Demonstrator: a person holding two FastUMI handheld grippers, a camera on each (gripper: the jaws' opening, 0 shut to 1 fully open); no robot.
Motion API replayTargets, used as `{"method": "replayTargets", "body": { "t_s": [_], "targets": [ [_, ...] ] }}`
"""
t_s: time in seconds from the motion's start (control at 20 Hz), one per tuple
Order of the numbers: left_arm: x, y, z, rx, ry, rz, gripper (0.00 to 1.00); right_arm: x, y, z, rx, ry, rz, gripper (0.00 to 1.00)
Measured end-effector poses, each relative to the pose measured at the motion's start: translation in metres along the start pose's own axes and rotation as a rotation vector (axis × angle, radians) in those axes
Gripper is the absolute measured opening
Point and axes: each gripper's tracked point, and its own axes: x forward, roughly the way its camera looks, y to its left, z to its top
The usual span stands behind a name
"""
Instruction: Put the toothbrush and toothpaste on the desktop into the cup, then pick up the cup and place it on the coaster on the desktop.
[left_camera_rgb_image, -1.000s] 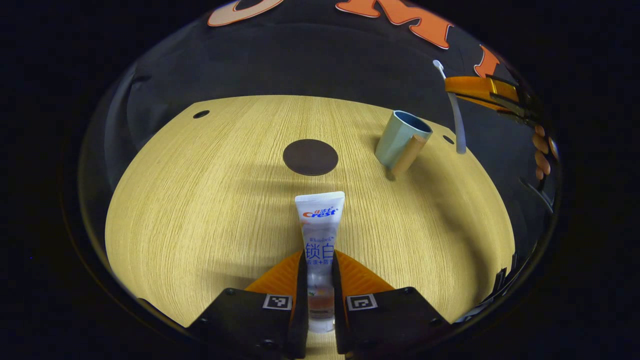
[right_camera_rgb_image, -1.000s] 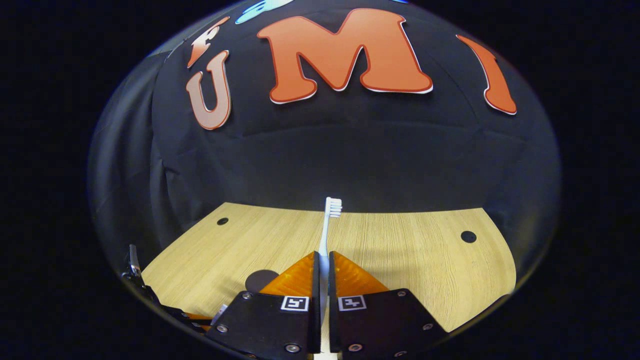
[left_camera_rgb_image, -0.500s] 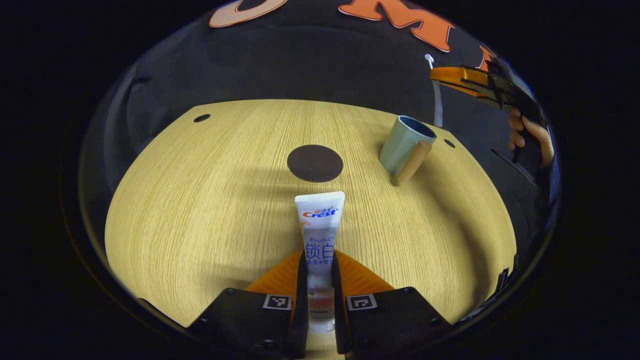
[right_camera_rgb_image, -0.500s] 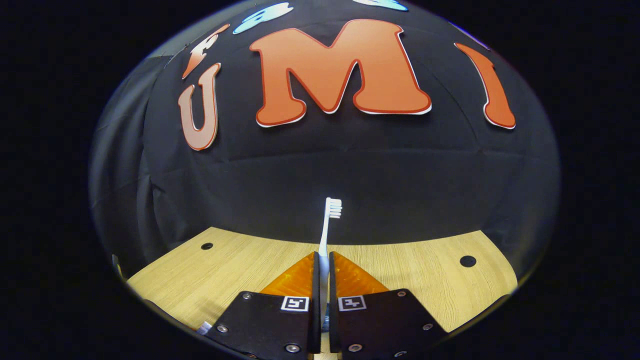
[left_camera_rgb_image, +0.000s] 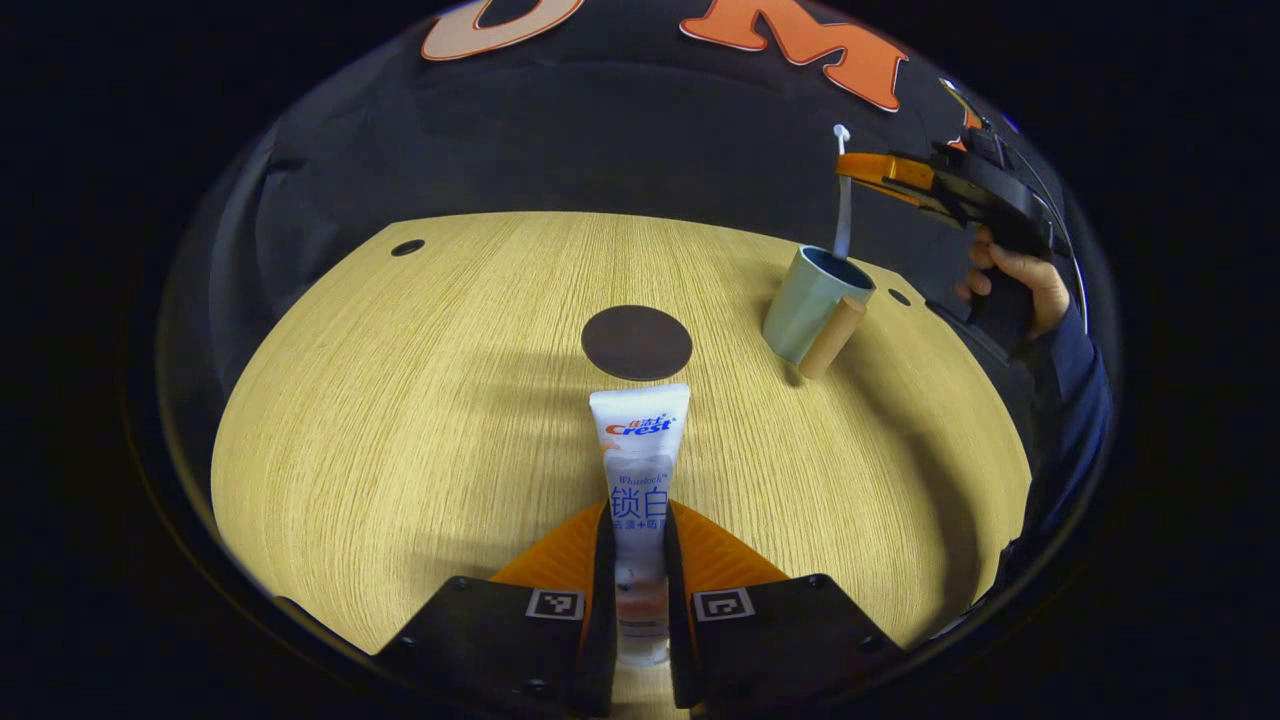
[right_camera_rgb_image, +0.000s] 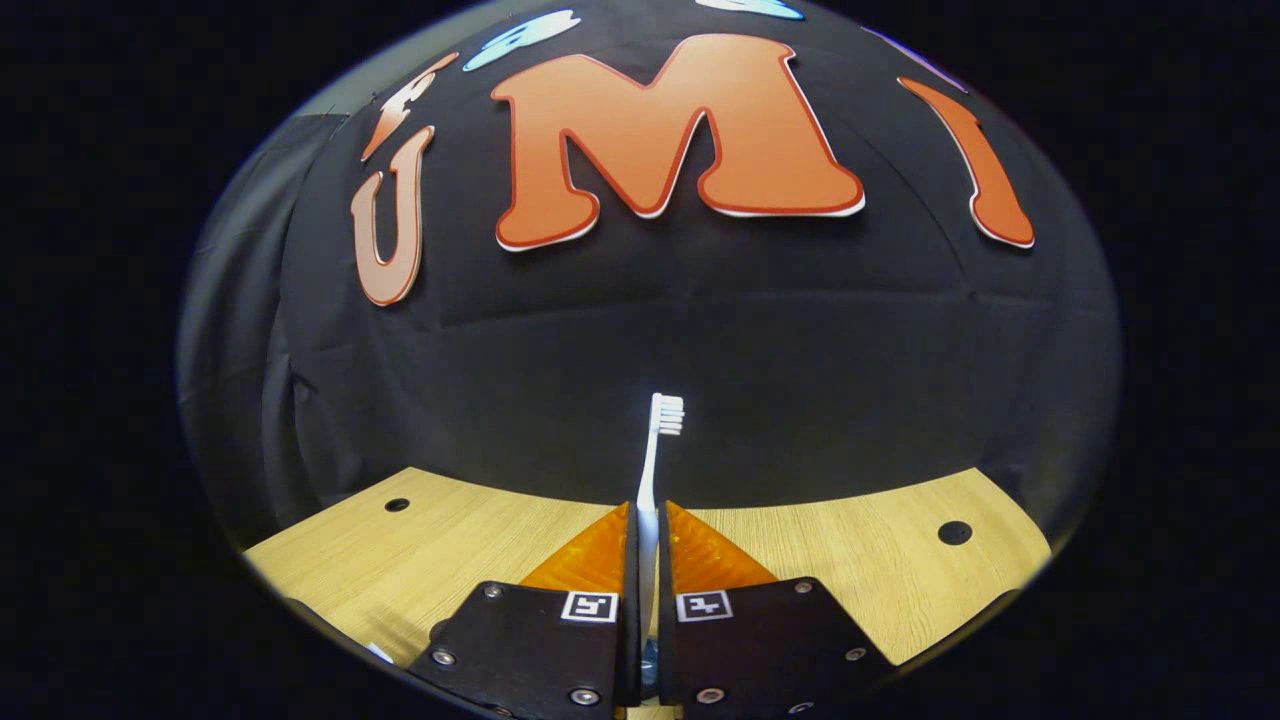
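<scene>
My left gripper (left_camera_rgb_image: 635, 520) is shut on a white toothpaste tube (left_camera_rgb_image: 640, 450) that lies flat on the wooden desktop (left_camera_rgb_image: 420, 400), pointing toward the round dark coaster (left_camera_rgb_image: 636, 342). To the right of the coaster stands the pale green cup (left_camera_rgb_image: 812, 302) with a wooden handle. Above the cup, my right gripper (left_camera_rgb_image: 850, 165), held by a hand (left_camera_rgb_image: 1015, 275), is shut on a white toothbrush (left_camera_rgb_image: 843, 215) whose lower end hangs right at the cup's mouth. In the right gripper view, that gripper (right_camera_rgb_image: 646, 515) pinches the toothbrush (right_camera_rgb_image: 658, 440), bristle head up against the wall.
The desktop (right_camera_rgb_image: 850, 570) has small dark holes near its far corners (left_camera_rgb_image: 407, 247) (right_camera_rgb_image: 954, 532). The black cloth wall rises behind the table's far edge. A dark blue sleeve (left_camera_rgb_image: 1075, 400) reaches in from the right.
The right gripper moved left and down with the toothbrush, from beside the cup to directly over its mouth. The left gripper stayed still on the toothpaste.
</scene>
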Motion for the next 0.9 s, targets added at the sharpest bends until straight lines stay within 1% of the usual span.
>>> {"method": "replayTargets", "body": {
  "t_s": [0.25,0.55,0.85,0.9],
  "targets": [
    [-0.006,0.003,0.002,-0.002,-0.026,0.014,0.25,-0.004,0.005,-0.021,-0.029,0.016,0.019,0.07],
    [-0.02,0.003,0.029,-0.007,-0.06,0.019,0.25,-0.008,0.002,-0.045,-0.019,0.041,0.023,0.07],
    [-0.043,0.006,0.057,0.003,-0.106,0.038,0.27,-0.007,0.003,-0.065,-0.046,0.049,0.028,0.07],
    [-0.046,0.005,0.061,0.007,-0.114,0.04,0.25,-0.006,0.003,-0.067,-0.05,0.046,0.029,0.07]
  ]
}}
